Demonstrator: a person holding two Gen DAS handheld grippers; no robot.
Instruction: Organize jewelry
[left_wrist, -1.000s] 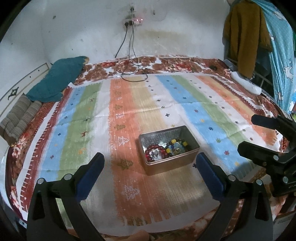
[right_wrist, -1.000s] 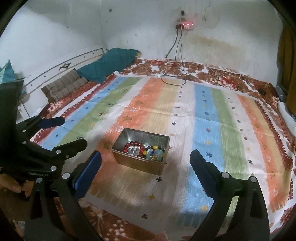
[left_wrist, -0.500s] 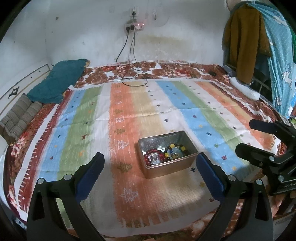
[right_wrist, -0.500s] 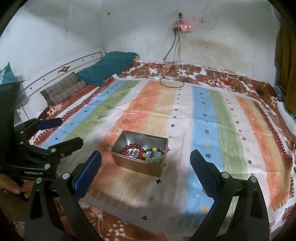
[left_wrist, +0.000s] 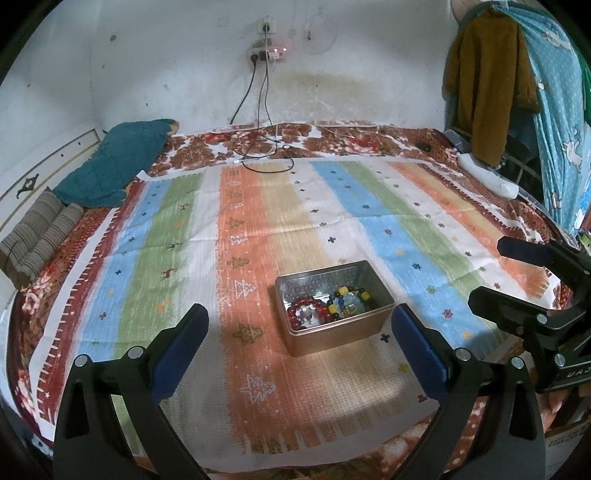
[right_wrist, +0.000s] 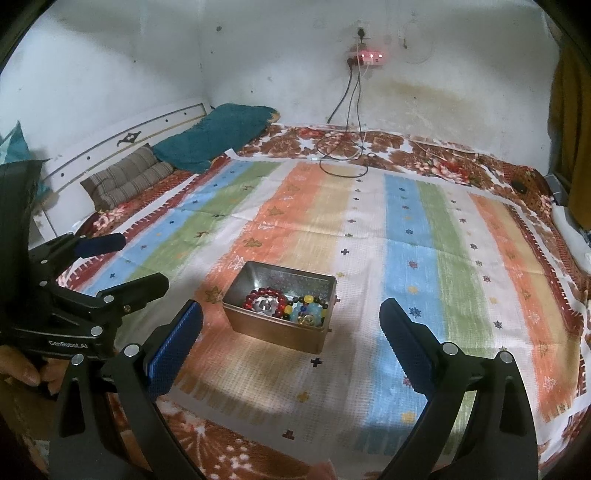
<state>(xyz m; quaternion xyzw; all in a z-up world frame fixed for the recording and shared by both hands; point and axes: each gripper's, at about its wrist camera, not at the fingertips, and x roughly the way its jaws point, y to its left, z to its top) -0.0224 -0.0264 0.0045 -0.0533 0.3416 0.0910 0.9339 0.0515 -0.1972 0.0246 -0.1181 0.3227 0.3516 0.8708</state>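
A metal tin sits on the striped bedspread near the front edge. Inside lie a red bead bracelet and a multicoloured bead bracelet. My left gripper is open and empty, held above the bed short of the tin. My right gripper is open and empty, also short of the tin. Each gripper shows at the side of the other's view: the right gripper in the left wrist view, the left in the right wrist view.
The striped bedspread covers a floral sheet. A teal blanket and striped pillow lie at the far left by the headboard. Charger cables trail from a wall socket. Clothes hang at the right.
Both grippers have drawn back and risen a little from the tin, so more of the wall shows. The tin and beads have not moved.
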